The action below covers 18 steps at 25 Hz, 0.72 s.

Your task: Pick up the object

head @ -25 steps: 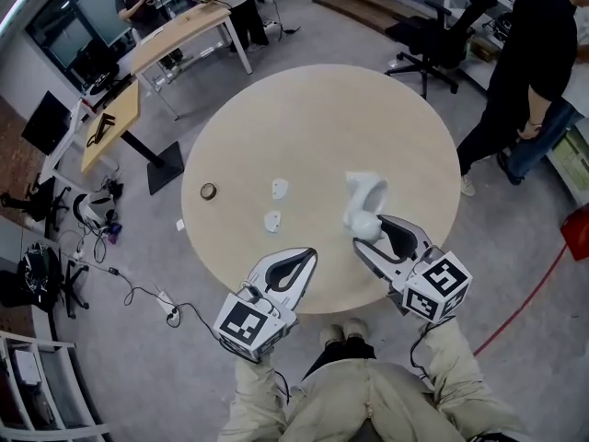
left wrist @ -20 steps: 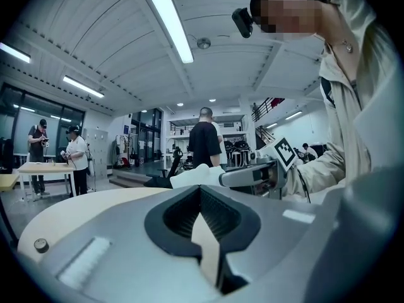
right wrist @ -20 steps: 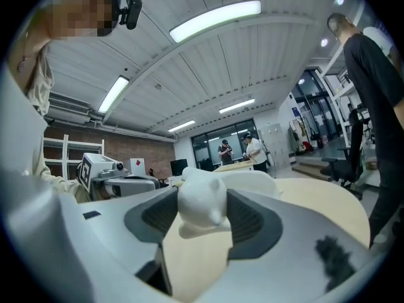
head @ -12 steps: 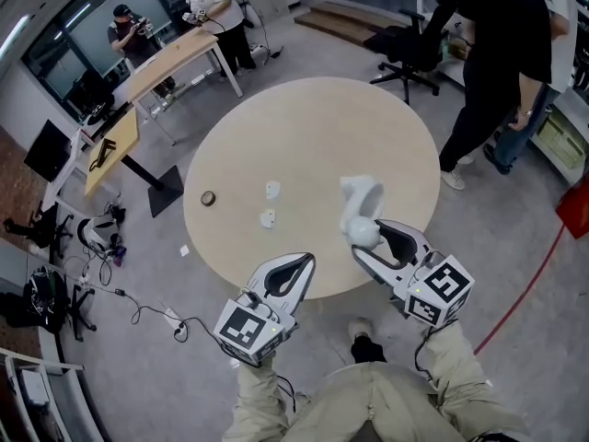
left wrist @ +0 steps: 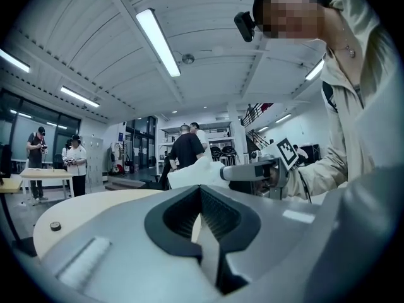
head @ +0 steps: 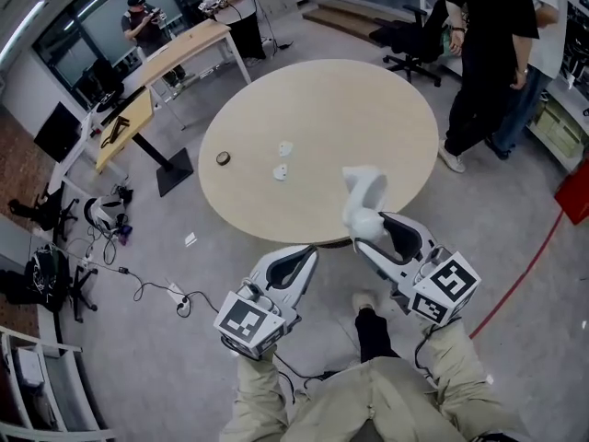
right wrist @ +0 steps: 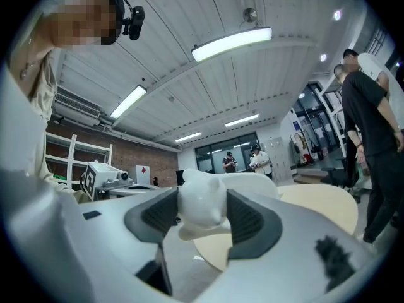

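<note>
A white, smooth figure shaped like a small animal is clamped between the jaws of my right gripper and held up in the air at the near edge of the round beige table. In the right gripper view the white figure fills the gap of the right gripper, with dark pads against both its sides. My left gripper hangs over the floor just short of the table, shut and holding nothing. In the left gripper view the jaws of the left gripper meet.
Two small white pieces and a brown ring lie on the table's left half. A person in black stands at the right, beside an office chair. A wooden desk with two people stands at the back left. Cables lie on the floor.
Both grippers have drawn back from the table toward its near edge, the right one still carrying the white figure. The person in black has walked further back at the right.
</note>
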### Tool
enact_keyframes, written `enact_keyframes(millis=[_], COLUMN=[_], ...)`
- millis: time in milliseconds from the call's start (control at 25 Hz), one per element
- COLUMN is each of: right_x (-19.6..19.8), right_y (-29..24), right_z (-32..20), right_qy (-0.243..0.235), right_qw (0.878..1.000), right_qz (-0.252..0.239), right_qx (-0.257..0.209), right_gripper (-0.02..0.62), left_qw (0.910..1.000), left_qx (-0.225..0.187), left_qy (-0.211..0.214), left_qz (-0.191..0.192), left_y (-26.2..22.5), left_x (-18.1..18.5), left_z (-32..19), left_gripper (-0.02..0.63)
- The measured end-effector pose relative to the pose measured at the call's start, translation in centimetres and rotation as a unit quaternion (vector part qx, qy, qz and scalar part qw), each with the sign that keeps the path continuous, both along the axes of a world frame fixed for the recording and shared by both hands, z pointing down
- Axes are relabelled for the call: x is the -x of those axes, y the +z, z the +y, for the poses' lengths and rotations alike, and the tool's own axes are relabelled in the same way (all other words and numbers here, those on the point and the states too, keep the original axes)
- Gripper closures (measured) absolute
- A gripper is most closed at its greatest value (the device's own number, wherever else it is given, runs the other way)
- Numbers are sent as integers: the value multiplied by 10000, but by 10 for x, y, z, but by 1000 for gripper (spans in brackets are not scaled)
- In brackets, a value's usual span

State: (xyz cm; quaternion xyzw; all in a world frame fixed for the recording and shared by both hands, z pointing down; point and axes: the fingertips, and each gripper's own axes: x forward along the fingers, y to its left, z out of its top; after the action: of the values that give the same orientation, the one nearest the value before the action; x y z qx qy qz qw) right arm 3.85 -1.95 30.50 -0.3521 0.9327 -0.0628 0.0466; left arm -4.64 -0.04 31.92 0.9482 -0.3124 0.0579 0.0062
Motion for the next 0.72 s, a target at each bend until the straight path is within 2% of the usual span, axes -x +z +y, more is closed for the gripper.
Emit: enact_keyframes(millis=[320,400,720], right_x=[4,0,-17], right_y=[-18,-24,-38], right_z=[67,74,89], right_qy=[24,45,4], right_qw=[9999,9999,9998], right_qz=[-52,-29,16], right_qx=[-105,-143,-208], right_gripper=[351,351,351], left_qw=[9999,9997,9998], left_qx=[-110,-213,-204], left_qy=[97,100,20], left_qz=[39,47,45], left_y=[-12,-19,-31], left_x=[1,0,-13], left_z=[57,63,79], left_gripper=[600,600,600])
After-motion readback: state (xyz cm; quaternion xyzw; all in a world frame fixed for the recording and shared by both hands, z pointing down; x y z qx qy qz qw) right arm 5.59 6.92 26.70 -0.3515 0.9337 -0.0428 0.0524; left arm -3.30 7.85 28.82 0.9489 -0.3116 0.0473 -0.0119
